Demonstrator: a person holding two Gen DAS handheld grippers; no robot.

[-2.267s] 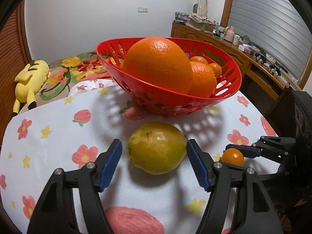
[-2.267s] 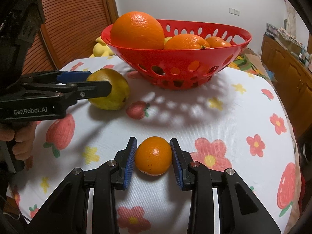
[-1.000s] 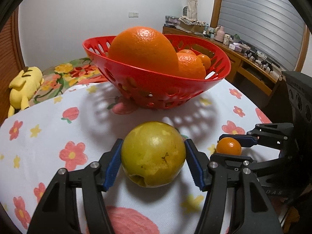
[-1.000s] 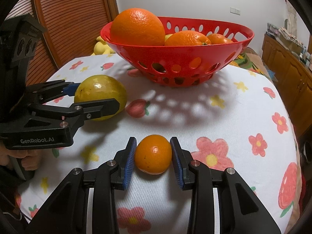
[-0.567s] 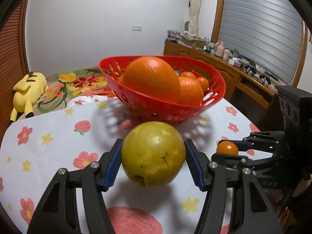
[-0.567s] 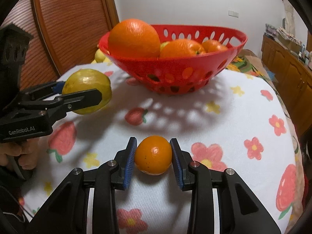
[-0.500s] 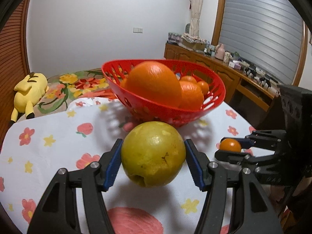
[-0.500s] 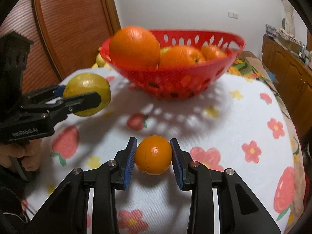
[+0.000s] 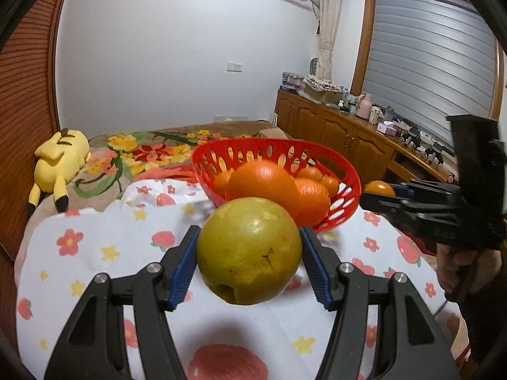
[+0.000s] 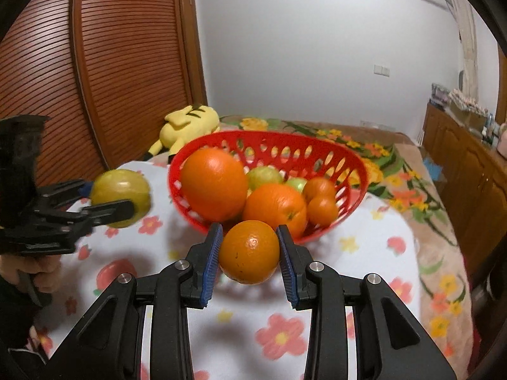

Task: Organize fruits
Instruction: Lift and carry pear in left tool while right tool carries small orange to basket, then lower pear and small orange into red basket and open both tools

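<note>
Fruit is mid-carry: left claw clamps a pear, right claw an orange, both at lower centre before the basket, needing release over its rim.

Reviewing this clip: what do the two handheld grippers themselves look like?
Both grippers, left gripper and right gripper, match: black plastic linkage arms with silver rivets, ending in ribbed blue pads. Each sits on a black pistol-style handle. No cables or lettering are visible now.

Red basket of oranges directly ahead
</note>
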